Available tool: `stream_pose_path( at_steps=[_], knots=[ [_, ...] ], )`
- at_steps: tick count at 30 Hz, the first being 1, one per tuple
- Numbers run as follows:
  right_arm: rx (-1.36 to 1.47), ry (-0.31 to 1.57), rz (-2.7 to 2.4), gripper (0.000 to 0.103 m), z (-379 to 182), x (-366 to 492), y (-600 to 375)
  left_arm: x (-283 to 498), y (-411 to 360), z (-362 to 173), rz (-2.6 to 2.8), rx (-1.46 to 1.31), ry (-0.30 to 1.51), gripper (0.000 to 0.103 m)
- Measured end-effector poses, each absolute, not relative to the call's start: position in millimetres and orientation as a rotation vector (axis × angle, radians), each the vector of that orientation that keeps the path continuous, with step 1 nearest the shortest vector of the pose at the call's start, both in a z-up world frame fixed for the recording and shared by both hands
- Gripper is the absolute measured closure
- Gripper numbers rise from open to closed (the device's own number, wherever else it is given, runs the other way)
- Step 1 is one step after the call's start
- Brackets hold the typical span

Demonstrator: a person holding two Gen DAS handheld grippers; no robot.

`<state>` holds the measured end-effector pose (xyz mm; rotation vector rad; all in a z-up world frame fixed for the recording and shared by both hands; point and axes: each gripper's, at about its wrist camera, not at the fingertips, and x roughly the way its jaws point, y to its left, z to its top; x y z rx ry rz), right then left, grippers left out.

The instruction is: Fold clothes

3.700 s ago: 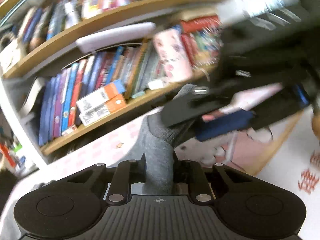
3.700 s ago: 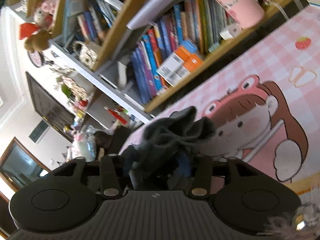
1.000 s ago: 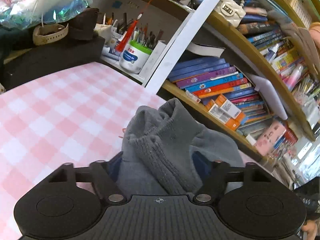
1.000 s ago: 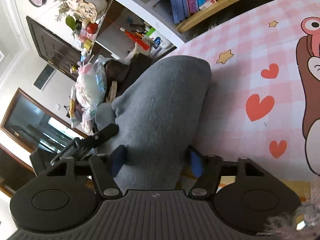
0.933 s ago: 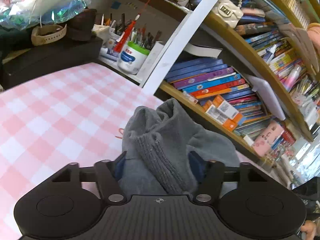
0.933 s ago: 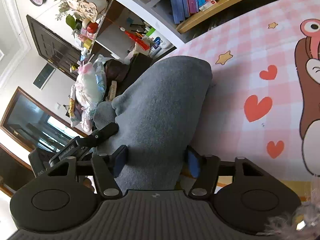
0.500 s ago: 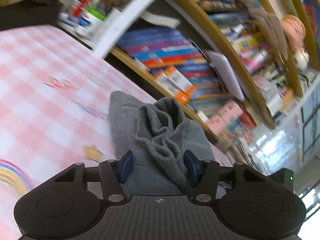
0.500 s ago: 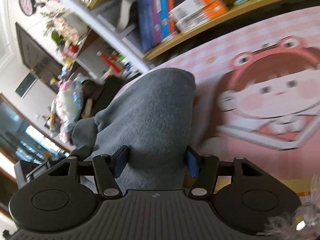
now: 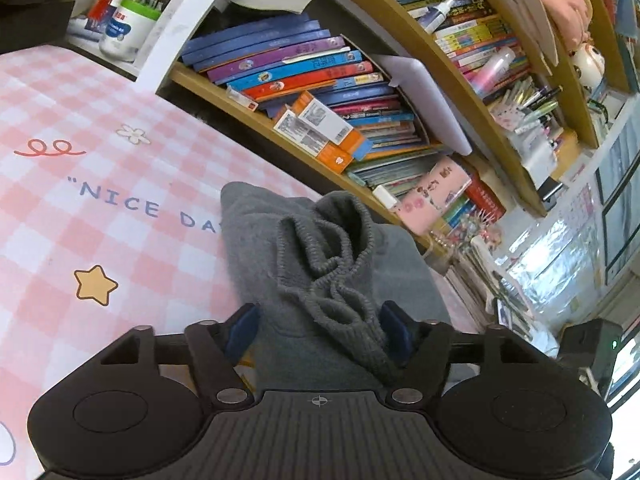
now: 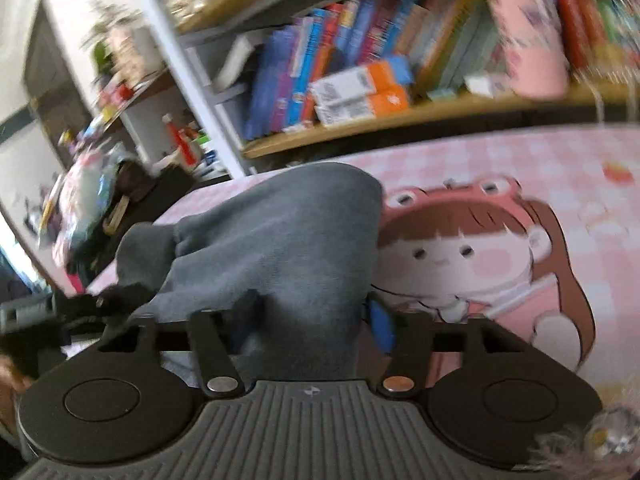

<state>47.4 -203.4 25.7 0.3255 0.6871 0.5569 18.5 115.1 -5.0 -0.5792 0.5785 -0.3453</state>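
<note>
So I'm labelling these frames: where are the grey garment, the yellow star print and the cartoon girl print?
grey garment [image 9: 320,280]: left wrist view, its bunched ribbed edge.
yellow star print [image 9: 95,285]: left wrist view, middle of the star.
cartoon girl print [image 10: 472,256]: right wrist view, her face.

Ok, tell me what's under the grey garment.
Under the garment lies the pink checked cloth. The print reads "NICE DA", the rest covered; in the right view it overlaps the cartoon girl.
</note>
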Motion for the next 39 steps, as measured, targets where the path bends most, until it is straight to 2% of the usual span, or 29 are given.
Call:
stream_pose_path(
  at_steps=[2,5,7,9,11,12,13,14,17,20,24,30,33,36,39],
  knots=[
    [0.395,0.737,0.575,0.033,19.9,49.3,-210.8,21.4,114.5,-5.9,-0.343,-0.582,0.592,0.021],
    [0.495,0.794,0.606,0.033,12.1,52.9,-217.6,26.7,116.0,-10.9,-0.357,-0.617,0.618,0.019],
    [0.518,0.802,0.618,0.037,10.7,54.2,-217.7,30.4,117.7,-15.2,-0.373,-0.654,0.634,0.019],
    [0.522,0.804,0.633,0.046,10.6,53.9,-215.3,33.5,116.2,-15.9,-0.38,-0.662,0.639,0.019],
    [0.489,0.779,0.638,0.054,15.1,50.3,-211.8,33.5,110.5,-13.7,-0.381,-0.632,0.623,0.023],
    [0.451,0.751,0.64,0.059,19.2,46.5,-208.6,33.4,107.5,-12.5,-0.381,-0.617,0.614,0.028],
    [0.394,0.71,0.64,0.06,24.1,41.2,-203.8,29.7,102.9,-8.5,-0.375,-0.57,0.589,0.037],
    [0.326,0.662,0.637,0.063,29.1,34.7,-197.7,26.0,99.7,-5.2,-0.374,-0.532,0.563,0.04],
    [0.232,0.605,0.638,0.063,33.0,26.0,-189.5,20.6,97.5,-1.2,-0.375,-0.483,0.525,0.04],
    [0.279,0.64,0.642,0.062,27.8,32.4,-194.1,24.4,104.7,-6.5,-0.378,-0.53,0.55,0.039],
    [0.368,0.699,0.638,0.052,20.5,41.1,-201.8,28.7,108.9,-11.0,-0.385,-0.577,0.572,0.034],
    [0.55,0.797,0.648,0.045,5.2,55.0,-214.2,33.0,114.8,-20.1,-0.398,-0.641,0.597,0.029],
    [0.571,0.8,0.66,0.051,3.9,55.3,-214.2,34.1,114.7,-22.2,-0.403,-0.645,0.599,0.03],
    [0.541,0.776,0.665,0.059,8.1,51.8,-210.0,32.2,114.3,-21.8,-0.409,-0.634,0.586,0.038],
    [0.452,0.71,0.665,0.063,16.8,43.4,-202.6,28.1,110.7,-17.3,-0.409,-0.598,0.556,0.042]
  ],
)
